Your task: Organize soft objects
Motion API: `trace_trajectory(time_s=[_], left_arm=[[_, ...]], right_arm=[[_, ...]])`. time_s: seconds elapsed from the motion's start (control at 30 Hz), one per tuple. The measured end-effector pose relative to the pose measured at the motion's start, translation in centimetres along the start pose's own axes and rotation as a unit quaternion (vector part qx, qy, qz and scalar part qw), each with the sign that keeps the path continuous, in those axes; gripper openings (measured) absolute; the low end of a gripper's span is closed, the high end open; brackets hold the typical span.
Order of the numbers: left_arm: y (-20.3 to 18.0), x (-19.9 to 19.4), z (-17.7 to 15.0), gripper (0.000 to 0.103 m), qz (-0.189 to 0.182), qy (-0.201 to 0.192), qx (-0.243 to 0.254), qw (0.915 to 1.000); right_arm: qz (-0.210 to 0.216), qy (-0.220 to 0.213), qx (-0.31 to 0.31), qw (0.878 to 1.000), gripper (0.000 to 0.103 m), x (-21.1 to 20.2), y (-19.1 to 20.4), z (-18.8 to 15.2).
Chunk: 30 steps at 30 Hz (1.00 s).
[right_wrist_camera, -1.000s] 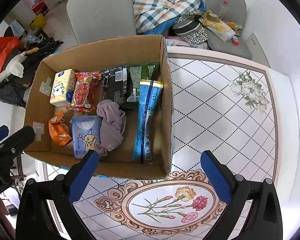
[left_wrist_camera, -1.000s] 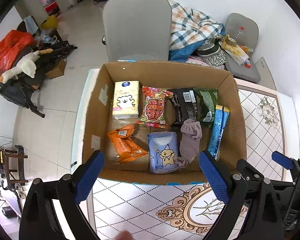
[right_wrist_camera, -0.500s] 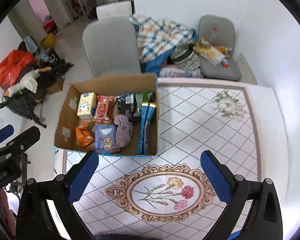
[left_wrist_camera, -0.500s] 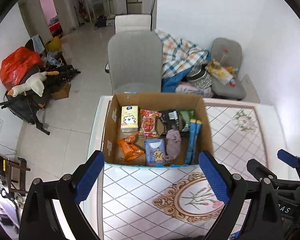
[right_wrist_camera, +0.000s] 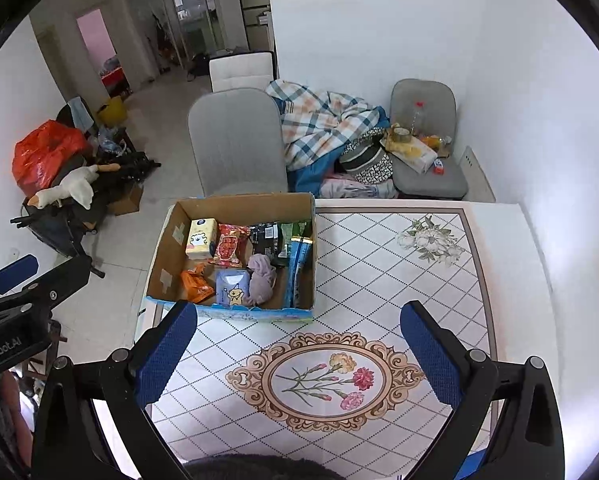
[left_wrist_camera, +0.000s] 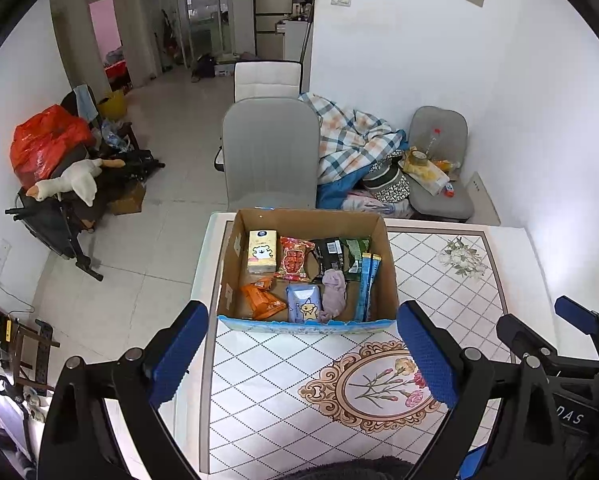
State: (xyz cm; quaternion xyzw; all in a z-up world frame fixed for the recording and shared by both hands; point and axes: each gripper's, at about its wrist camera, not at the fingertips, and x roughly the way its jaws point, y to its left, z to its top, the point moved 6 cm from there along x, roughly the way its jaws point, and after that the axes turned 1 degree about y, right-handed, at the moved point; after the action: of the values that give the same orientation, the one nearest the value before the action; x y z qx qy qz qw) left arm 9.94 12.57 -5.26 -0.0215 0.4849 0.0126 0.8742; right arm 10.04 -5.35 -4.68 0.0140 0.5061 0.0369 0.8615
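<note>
A cardboard box [left_wrist_camera: 389, 264] [right_wrist_camera: 167, 256] stands at the far left of the patterned table. It holds a yellow tissue pack [left_wrist_camera: 262, 251], a red snack bag [left_wrist_camera: 294, 259], an orange packet [left_wrist_camera: 261, 300], a blue tissue pack [left_wrist_camera: 305, 307] [right_wrist_camera: 232, 288], a mauve sock [left_wrist_camera: 334, 294] [right_wrist_camera: 260, 279], dark and green bags [left_wrist_camera: 341, 254] and a long blue packet [left_wrist_camera: 367, 286]. My left gripper [left_wrist_camera: 301, 354] is open and empty, well back from the box. My right gripper [right_wrist_camera: 297, 354] is open and empty above the table's flower medallion [right_wrist_camera: 323, 378].
The table [left_wrist_camera: 459, 292] has its left edge beside the box. Beyond it stand a grey chair [left_wrist_camera: 271, 156], a plaid blanket pile [left_wrist_camera: 351, 144] and a second grey chair with clutter [left_wrist_camera: 435, 168]. A rack with a plush goose [left_wrist_camera: 69, 180] stands at the left.
Both grippers have pulled up and back from the box, so it looks much smaller and more of the room shows. Both stay open and empty. The box contents have not moved.
</note>
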Motion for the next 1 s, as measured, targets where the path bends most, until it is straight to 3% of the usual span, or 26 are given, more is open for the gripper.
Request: trace_trajectory(time_s=[0.27,1.0], left_arm=[[0.1,-0.6,-0.8,0.097,0.004,0.0,-0.004,1.0],[-0.4,-1.5,-1.3,0.097,0.003,-0.003,0.002,1.0]], right_arm=[[-0.015,-0.011,-0.002,1.0,0.103,-2.1,-0.4,-0.4],[-0.033,-0.019,0.009,0.999,0.103,-3.2,-1.2,-0.2]])
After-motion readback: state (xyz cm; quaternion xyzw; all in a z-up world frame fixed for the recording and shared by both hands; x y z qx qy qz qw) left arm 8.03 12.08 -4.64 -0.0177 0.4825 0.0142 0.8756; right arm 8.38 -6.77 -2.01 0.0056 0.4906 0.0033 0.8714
